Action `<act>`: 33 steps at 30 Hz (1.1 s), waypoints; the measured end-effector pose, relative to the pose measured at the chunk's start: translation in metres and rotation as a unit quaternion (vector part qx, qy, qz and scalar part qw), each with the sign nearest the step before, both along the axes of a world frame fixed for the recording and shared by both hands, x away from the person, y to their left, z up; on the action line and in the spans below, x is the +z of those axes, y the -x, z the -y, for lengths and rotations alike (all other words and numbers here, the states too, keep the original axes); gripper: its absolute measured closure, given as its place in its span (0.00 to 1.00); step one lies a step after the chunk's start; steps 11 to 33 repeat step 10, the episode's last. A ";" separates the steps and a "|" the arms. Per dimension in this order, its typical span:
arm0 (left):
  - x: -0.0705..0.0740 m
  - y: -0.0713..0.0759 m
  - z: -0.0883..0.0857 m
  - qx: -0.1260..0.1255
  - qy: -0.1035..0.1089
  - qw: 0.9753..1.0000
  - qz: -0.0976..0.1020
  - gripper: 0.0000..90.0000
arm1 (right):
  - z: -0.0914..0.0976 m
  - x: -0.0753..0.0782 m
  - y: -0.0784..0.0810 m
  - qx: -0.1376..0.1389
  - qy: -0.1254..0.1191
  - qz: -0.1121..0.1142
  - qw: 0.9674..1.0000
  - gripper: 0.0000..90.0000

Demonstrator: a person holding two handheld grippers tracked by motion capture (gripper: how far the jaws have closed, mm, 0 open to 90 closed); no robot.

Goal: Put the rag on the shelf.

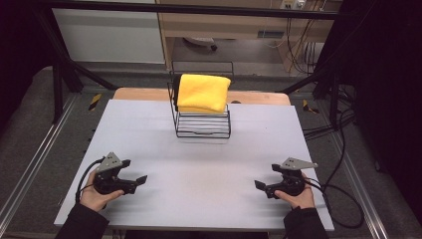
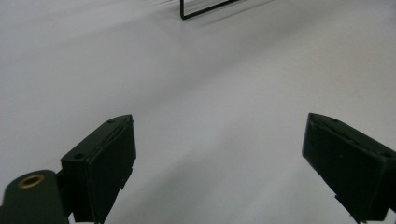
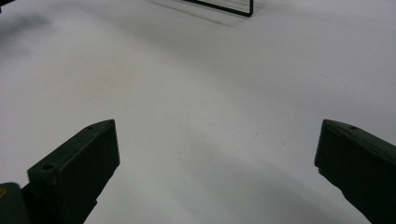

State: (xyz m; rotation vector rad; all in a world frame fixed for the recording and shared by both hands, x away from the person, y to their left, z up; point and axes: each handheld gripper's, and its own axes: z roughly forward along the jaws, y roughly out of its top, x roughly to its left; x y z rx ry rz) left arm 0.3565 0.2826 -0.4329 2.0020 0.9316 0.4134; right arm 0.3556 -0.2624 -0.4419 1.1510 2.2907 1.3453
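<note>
Folded yellow towel (image 1: 204,92) rests atop the black wire rack (image 1: 203,127).
Left gripper (image 1: 133,172) and right gripper (image 1: 266,177), jaws spread and empty, sit well short of the rack. Towel judged soft, light (likely to sag); pinch its folded front edge.

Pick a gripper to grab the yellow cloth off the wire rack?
Near toss-up. The yellow cloth sits atop the wire rack, mid-table. Left gripper looks marginally nearer than right gripper; both open, empty.

grey table (image 1: 149,129) | wooden desk (image 1: 224,22) behind | dim grey floor (image 1: 30,124)
</note>
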 end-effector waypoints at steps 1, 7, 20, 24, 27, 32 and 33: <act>-0.001 0.001 0.000 0.002 0.000 1.000 -0.003 0.10 | 0.001 -0.001 0.001 -0.002 0.000 -0.001 1.000 0.01; -0.004 0.004 0.000 -0.002 -0.003 1.000 -0.009 0.08 | 0.006 -0.002 0.004 -0.010 -0.004 0.001 1.000 0.01; -0.005 0.004 -0.001 -0.002 -0.004 1.000 -0.007 0.08 | 0.006 -0.001 0.005 -0.007 -0.003 0.002 1.000 0.01; -0.005 0.004 -0.001 -0.002 -0.004 1.000 -0.007 0.08 | 0.006 -0.001 0.005 -0.007 -0.003 0.002 1.000 0.01; -0.005 0.004 -0.001 -0.002 -0.004 1.000 -0.007 0.08 | 0.006 -0.001 0.005 -0.007 -0.003 0.002 1.000 0.01; -0.005 0.004 -0.001 -0.002 -0.004 1.000 -0.007 0.08 | 0.006 -0.001 0.005 -0.007 -0.003 0.002 1.000 0.01; -0.005 0.004 -0.001 -0.002 -0.004 1.000 -0.007 0.08 | 0.006 -0.001 0.005 -0.007 -0.003 0.002 1.000 0.01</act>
